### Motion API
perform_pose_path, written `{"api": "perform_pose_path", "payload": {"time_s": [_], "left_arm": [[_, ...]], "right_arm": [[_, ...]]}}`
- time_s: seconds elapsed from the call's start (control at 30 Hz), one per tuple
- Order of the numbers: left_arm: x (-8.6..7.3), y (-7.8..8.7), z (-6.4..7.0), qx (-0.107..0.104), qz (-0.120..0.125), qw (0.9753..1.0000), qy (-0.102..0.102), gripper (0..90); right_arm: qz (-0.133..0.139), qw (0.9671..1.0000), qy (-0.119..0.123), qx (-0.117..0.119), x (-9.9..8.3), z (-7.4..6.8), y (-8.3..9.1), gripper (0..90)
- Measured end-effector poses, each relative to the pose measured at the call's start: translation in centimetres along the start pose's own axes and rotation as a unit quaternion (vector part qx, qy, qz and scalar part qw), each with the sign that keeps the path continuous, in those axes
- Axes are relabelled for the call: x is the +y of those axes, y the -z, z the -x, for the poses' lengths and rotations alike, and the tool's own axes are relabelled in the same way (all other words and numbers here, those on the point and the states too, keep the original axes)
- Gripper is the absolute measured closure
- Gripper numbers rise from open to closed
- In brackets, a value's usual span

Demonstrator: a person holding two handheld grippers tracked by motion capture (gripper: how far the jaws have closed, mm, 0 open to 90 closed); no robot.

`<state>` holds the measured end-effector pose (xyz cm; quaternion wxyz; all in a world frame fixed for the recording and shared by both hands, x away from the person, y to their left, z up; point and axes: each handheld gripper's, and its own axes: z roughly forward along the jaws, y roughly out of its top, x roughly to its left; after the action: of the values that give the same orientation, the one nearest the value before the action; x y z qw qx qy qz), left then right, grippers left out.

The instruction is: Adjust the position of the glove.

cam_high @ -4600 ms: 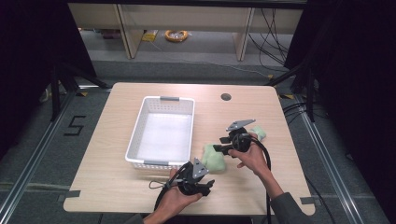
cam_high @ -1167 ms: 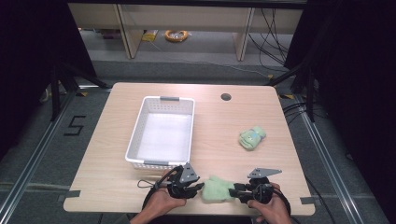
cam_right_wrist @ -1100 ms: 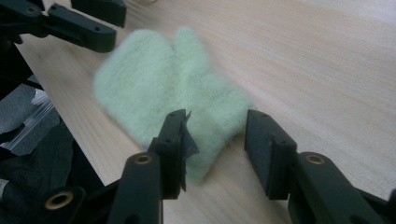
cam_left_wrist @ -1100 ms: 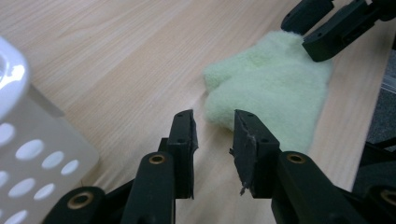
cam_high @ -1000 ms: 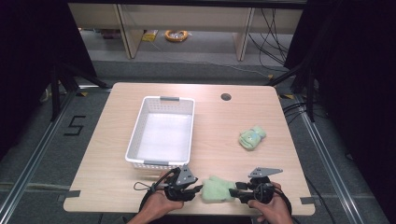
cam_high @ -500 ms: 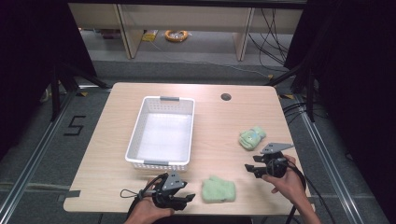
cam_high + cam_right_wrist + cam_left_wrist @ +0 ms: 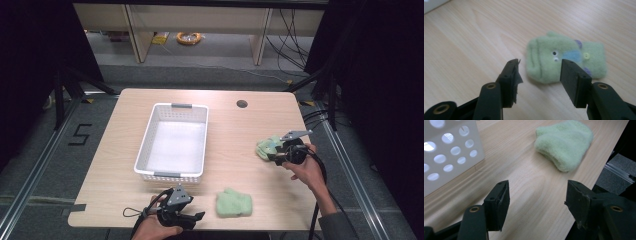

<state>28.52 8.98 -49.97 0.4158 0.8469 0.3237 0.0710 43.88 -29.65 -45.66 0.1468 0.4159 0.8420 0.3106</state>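
Two green fuzzy mittens lie on the wooden table. The plain one (image 7: pixel 233 203) (image 7: pixel 564 142) rests near the front edge, right of my left gripper (image 7: pixel 194 216) (image 7: pixel 537 200), which is open and holds nothing. The second mitten (image 7: pixel 266 146) (image 7: pixel 565 60), with small eyes plus blue and purple patches, lies flat at the right. My right gripper (image 7: pixel 272 156) (image 7: pixel 540 75) hovers just in front of it, open, jaws straddling the mitten's near edge without touching.
A white perforated basket (image 7: pixel 146 150) (image 7: pixel 446 152) stands at the table's middle, just behind the left gripper. A round cable hole (image 7: pixel 242 104) sits at the back. The table's front edge (image 7: pixel 200 227) is close to the left hand.
The right gripper let go of the plain mitten at the front and moved back and right to the second mitten. The left gripper drew back left, away from the plain mitten.
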Motion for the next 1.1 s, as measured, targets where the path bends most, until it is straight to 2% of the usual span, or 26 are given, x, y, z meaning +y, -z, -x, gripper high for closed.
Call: {"api": "perform_pose_path", "payload": {"time_s": [0.03, 0.07, 0.1, 0.17, 0.2, 0.23, 0.27, 0.3, 0.33, 0.37, 0.4, 0.43, 0.47, 0.53, 0.57, 0.6, 0.63, 0.67, 0.73, 0.8, 0.87, 0.9, 1.0, 1.1], "left_arm": [[0.0, 0.1, -0.1, 0.004, -0.007, 0.9999, -0.008, 35.4], [-0.1, 0.1, -0.1, 0.005, -0.007, 0.9999, -0.01, 35.3], [-0.2, 0.1, 0.1, 0.003, -0.002, 1.0, -0.001, 35.2], [-0.2, 0.2, 0.0, 0.0, -0.005, 1.0, -0.003, 35.0], [-0.2, 0.2, 0.1, -0.001, -0.002, 1.0, 0.006, 35.0], [-0.2, 0.2, 0.0, 0.002, -0.002, 1.0, 0.005, 35.0], [-0.2, 0.4, -0.1, 0.001, -0.002, 1.0, -0.002, 35.0], [-0.2, 0.4, -0.2, 0.0, 0.001, 1.0, 0.006, 35.0], [-0.2, 0.5, -0.2, 0.002, -0.003, 1.0, 0.006, 35.0], [-0.2, 0.6, -0.3, 0.001, 0.003, 1.0, -0.001, 35.0], [-0.3, 0.6, -0.2, 0.004, 0.009, 0.9998, 0.015, 35.0], [-0.3, 0.7, -0.4, 0.005, 0.004, 1.0, 0.003, 35.0], [-0.3, 0.8, -0.5, 0.005, 0.004, 1.0, 0.001, 35.0], [-0.4, 0.8, -0.4, 0.004, 0.004, 0.9999, 0.013, 34.9], [-0.5, 0.8, -0.4, 0.007, 0.003, 0.9999, 0.01, 34.9], [-0.5, 0.8, -0.3, 0.004, 0.013, 0.9998, 0.014, 34.8], [-0.5, 0.9, -0.6, 0.006, 0.003, 1.0, 0.003, 34.7], [-0.6, 1.0, -0.6, 0.006, 0.001, 1.0, 0.002, 34.7], [-0.6, 1.0, -0.6, 0.004, 0.001, 1.0, 0.003, 34.7], [-0.6, 1.0, -0.5, 0.004, 0.007, 0.9998, 0.018, 34.7], [-0.6, 1.1, -0.5, 0.005, 0.007, 0.9998, 0.017, 34.8], [-0.6, 1.1, -0.6, 0.01, 0.001, 0.9999, 0.008, 34.8], [-0.6, 1.2, -0.6, 0.004, 0.004, 1.0, 0.007, 34.9], [-0.6, 1.1, -0.5, 0.004, 0.009, 0.9999, 0.006, 34.9]], "right_arm": [[0.004, 0.9998, 0.016, -0.01, 0.1, 0.5, -0.3, 50.1], [0.005, 0.9997, 0.016, -0.015, 0.3, 0.7, -0.6, 50.2], [-0.001, 0.9997, 0.019, -0.016, 0.5, 0.9, -0.6, 50.5], [-0.003, 0.9998, 0.015, -0.016, 1.0, 1.4, -0.7, 51.1], [-0.006, 0.9998, 0.012, -0.016, 1.4, 1.8, -0.7, 52.5], [0.001, 0.9998, 0.007, -0.019, 1.6, 2.0, -0.9, 53.1], [-0.009, 0.9997, 0.007, -0.02, 1.8, 2.2, -0.8, 54.7], [-0.012, 0.9996, 0.011, -0.022, 2.1, 2.5, -1.0, 55.5], [-0.02, 0.9994, 0.018, -0.021, 2.3, 2.8, -1.1, 55.4], [-0.008, 0.9996, 0.011, -0.025, 2.3, 2.9, -1.4, 55.0], [-0.019, 0.9995, 0.01, -0.025, 2.5, 3.2, -1.5, 54.2], [-0.019, 0.9996, 0.005, -0.022, 2.7, 3.3, -1.8, 54.0], [-0.031, 0.9992, 0.006, -0.026, 2.8, 3.6, -1.9, 53.9], [-0.032, 0.9993, 0.007, -0.02, 2.9, 4.0, -2.6, 53.9], [-0.033, 0.9992, 0.008, -0.021, 2.9, 4.1, -2.9, 54.0], [-0.049, 0.9986, 0.003, -0.021, 3.1, 4.2, -3.1, 54.1], [-0.053, 0.9984, 0.003, -0.021, 3.1, 4.3, -3.3, 54.1], [-0.058, 0.9982, -0.005, -0.015, 3.1, 4.4, -3.6, 54.5], [-0.062, 0.998, -0.005, -0.014, 3.1, 4.6, -4.2, 55.3], [-0.073, 0.9971, -0.017, -0.012, 3.1, 4.7, -4.6, 55.8], [-0.071, 0.9973, -0.014, -0.011, 2.9, 4.8, -4.9, 58.1], [-0.078, 0.9966, -0.026, -0.006, 2.9, 4.8, -5.0, 59.6], [-0.072, 0.9965, -0.042, -0.008, 2.7, 4.9, -5.2, 65.2], [-0.062, 0.9965, -0.056, -0.007, 2.3, 4.8, -5.3, 76.3]]}}
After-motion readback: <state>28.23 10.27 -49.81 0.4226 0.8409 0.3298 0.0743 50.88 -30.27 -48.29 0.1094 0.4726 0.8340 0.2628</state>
